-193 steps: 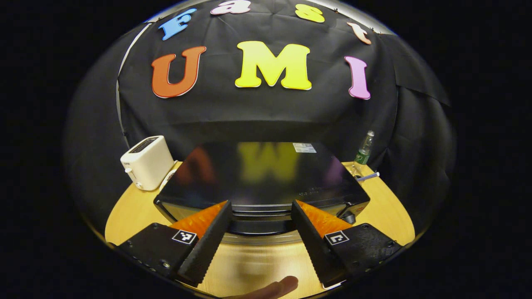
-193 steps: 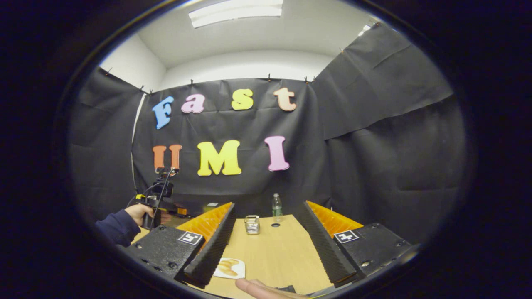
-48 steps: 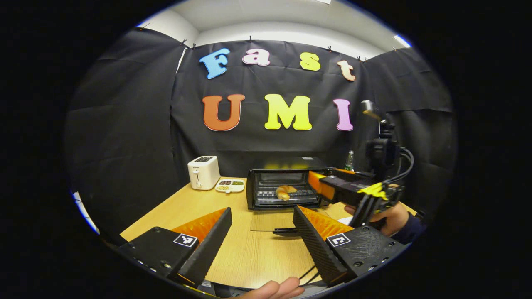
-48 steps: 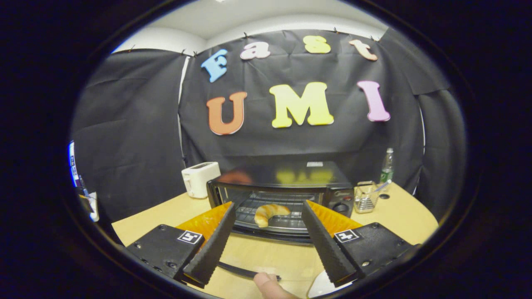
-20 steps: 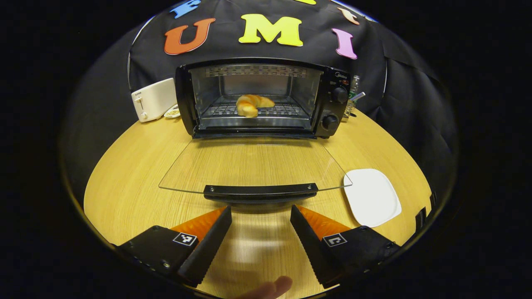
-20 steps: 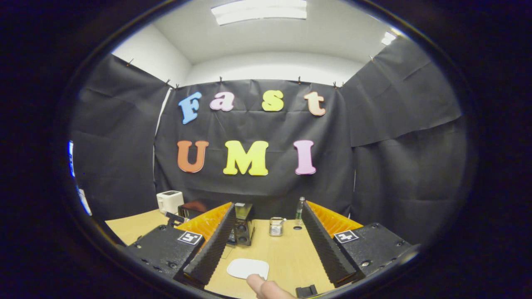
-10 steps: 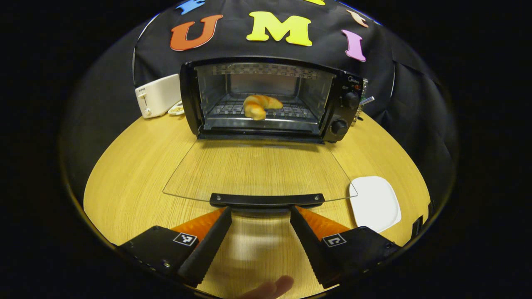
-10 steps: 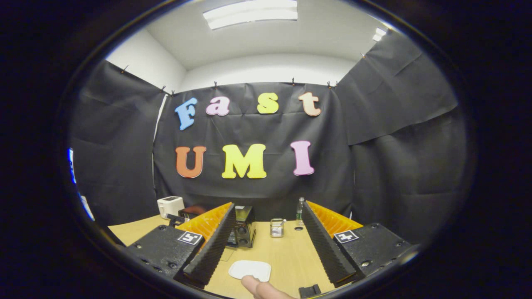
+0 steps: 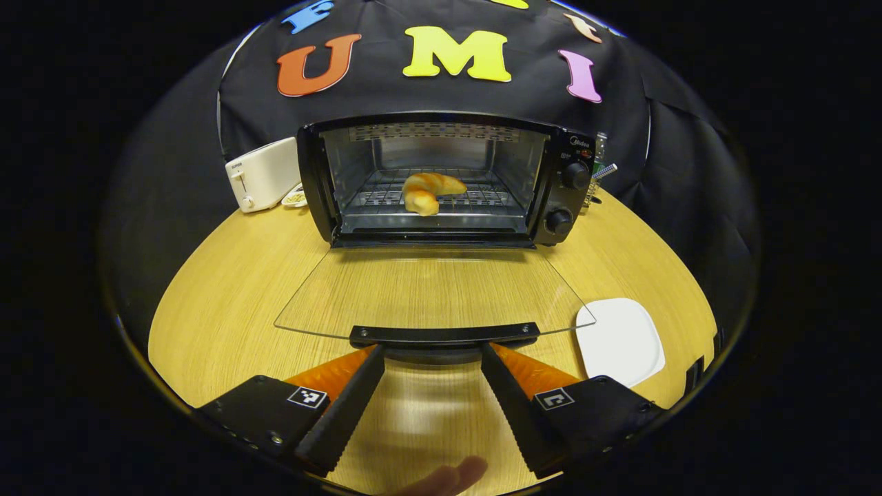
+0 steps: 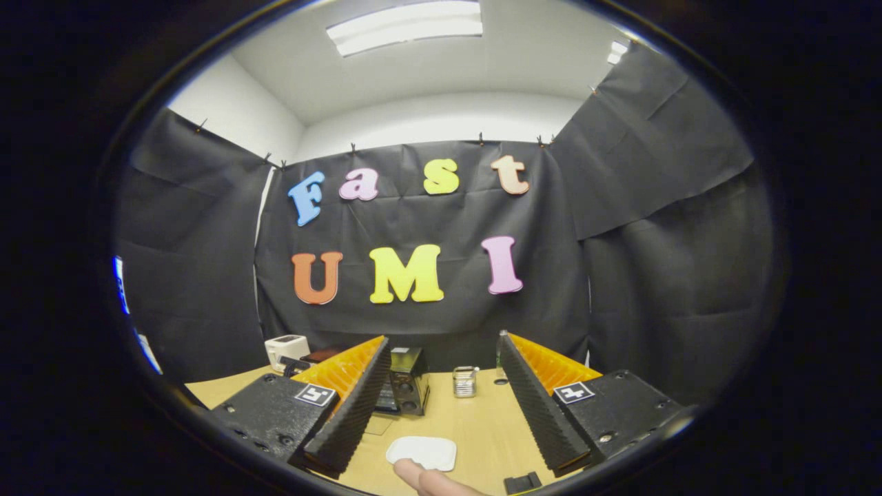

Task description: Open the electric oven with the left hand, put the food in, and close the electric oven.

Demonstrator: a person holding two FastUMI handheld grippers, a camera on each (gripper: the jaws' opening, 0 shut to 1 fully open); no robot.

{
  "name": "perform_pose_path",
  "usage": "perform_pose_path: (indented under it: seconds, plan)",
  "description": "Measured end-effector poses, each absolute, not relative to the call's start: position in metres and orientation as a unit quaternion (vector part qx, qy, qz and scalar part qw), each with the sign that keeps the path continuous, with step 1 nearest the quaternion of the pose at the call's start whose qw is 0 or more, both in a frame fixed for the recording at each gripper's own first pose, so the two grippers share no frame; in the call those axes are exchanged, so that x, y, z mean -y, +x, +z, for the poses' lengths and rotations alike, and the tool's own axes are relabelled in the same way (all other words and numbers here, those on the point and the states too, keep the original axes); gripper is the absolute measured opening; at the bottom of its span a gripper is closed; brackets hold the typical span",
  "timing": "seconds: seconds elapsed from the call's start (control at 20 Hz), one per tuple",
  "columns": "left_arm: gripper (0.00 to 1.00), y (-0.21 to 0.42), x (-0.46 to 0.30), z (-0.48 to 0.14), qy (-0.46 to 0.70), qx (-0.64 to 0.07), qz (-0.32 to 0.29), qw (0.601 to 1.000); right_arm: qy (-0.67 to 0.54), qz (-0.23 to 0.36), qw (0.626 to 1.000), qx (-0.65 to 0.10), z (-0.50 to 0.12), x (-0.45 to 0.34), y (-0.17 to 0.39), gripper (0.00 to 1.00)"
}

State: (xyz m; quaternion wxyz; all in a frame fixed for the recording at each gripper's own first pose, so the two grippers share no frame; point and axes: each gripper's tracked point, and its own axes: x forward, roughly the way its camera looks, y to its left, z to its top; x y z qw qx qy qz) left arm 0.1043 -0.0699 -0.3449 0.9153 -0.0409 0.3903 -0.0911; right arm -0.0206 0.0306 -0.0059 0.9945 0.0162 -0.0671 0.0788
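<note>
I see wooden worktop (image 9: 227, 275), black cloth wall behind. Electric oven (image 9: 441, 179) open, glass door (image 9: 431, 289) flat on worktop — croissant (image 9: 428, 191) on rack inside. White plate (image 9: 620, 331) bare (right of door). My left claw (image 9: 431, 358) spread, tips just at door handle (image 9: 444, 335). Right claw (image 10: 441, 365) spread, grasping nothing.

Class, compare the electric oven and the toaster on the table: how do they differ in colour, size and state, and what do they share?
The electric oven is black; the toaster is white. The oven looks clearly larger than the toaster beside it. The oven stands open, its glass door folded down flat with a croissant on the rack inside; the toaster shows no food from this angle. Both sit at the far side of the wooden table, against the black cloth.
</note>
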Motion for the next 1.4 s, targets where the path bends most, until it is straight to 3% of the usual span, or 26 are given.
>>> perform_pose_path:
  seconds: [1.0,1.05,1.1,1.4]
  plan:
    - [0.94,0.111,0.067,-0.328,-0.045,-0.349,-0.091,0.932,0.021,0.085,0.995,0.043,-0.024,-0.033,-0.009,0.96]
    - [0.82,0.112,0.067,-0.325,-0.045,-0.342,-0.09,0.934,0.02,0.086,0.995,0.043,-0.025,-0.035,-0.008,0.96]
    - [0.94,0.114,0.066,-0.32,-0.046,-0.334,-0.091,0.937,0.02,0.086,0.995,0.043,-0.025,-0.036,-0.007,0.96]
    - [0.97,0.129,0.06,-0.296,-0.052,-0.297,-0.09,0.949,0.017,0.088,0.995,0.037,-0.029,-0.039,-0.005,0.96]
